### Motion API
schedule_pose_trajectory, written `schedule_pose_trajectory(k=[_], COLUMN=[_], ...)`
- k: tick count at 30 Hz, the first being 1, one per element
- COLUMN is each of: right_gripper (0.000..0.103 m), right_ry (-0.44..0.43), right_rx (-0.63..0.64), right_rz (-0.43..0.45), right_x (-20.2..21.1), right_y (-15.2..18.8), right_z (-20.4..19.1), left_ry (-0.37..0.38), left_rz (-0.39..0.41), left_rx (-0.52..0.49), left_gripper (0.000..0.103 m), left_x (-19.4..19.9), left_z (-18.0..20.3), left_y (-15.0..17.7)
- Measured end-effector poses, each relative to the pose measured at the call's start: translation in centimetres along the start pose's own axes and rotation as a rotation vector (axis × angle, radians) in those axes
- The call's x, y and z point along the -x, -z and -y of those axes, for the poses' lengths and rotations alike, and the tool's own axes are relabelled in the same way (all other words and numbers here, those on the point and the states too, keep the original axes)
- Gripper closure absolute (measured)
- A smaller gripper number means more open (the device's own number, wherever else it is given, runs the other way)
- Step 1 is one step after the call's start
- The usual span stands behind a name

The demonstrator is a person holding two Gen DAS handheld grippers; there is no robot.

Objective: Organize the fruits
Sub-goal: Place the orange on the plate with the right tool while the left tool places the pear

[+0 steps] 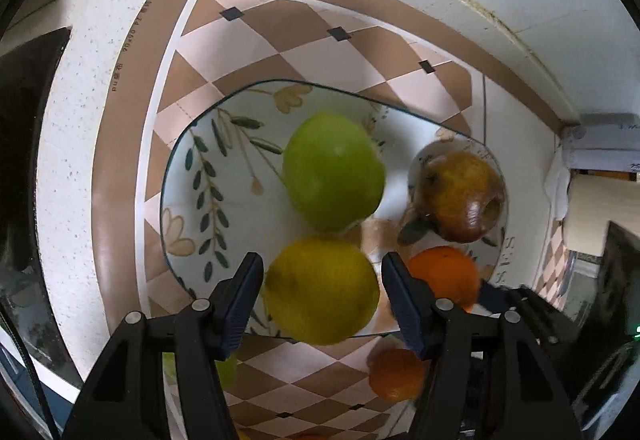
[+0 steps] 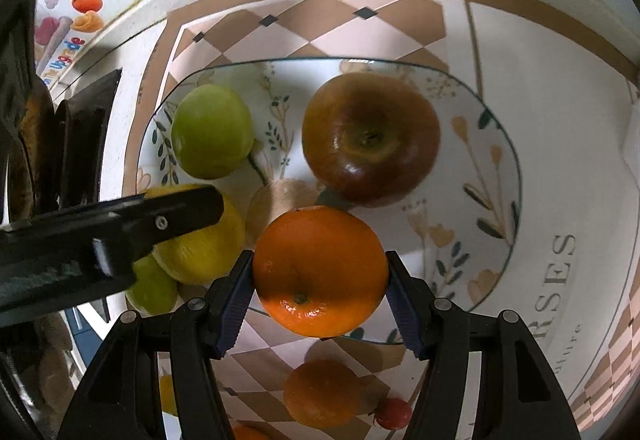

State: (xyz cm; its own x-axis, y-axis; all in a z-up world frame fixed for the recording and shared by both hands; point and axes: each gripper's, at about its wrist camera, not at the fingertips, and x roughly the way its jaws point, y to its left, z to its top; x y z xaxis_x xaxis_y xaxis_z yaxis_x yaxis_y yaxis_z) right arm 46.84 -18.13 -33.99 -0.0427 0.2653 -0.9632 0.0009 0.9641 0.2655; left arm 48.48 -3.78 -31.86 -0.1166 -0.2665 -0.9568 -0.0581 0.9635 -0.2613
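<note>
Brown-and-cream diamond-patterned matting is covering a speckled white counter, and on it is sitting a shallow white ceramic dish painted with leaves and flowers, where the fruits are being gathered. Nearest the lens in the right wrist view, the right gripper is holding a round glossy orange, its blue ribbed pads pressing on both flanks, above the dish's near rim. In the left wrist view, the left gripper is carrying a yellow lemon-like fruit between its jaws over the same near edge; the pads are sitting against its sides, though the blur is leaving the firmness of that grip uncertain. Farther in, a green apple and a dark red-brown apple are already resting on the dish. Just outside the near rim, a smaller orange fruit, a small red fruit and a pale green fruit are waiting on the mat. Both held fruits are hanging near the rim rather than the middle, so letting go here is likely to send one rolling off onto the mat. Crowding is the other risk: the two grippers are working close together, and a lowered fruit could be knocking the apples and sending them sliding across the smooth glaze.
</note>
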Motion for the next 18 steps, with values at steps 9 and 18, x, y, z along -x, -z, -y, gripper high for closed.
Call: schedule_pose_trajectory(k=[9,18], right_gripper=[0.01,0.009], right_ry=[-0.029,0.165], right_rx=[-0.034,-0.03], right_rz=[-0.018,0.074], right_x=[0.1,4.6], right_y=[0.7,2.8], right_z=[0.7,1.3], left_ry=[-0.03,-0.116], left_rz=[0.055,0.147], left_rx=[-0.036,-0.069], left_gripper=[0.043,0.013], left_x=[2.3,4.0], left_z=[0.6,0.4], left_y=[0.6,2.9])
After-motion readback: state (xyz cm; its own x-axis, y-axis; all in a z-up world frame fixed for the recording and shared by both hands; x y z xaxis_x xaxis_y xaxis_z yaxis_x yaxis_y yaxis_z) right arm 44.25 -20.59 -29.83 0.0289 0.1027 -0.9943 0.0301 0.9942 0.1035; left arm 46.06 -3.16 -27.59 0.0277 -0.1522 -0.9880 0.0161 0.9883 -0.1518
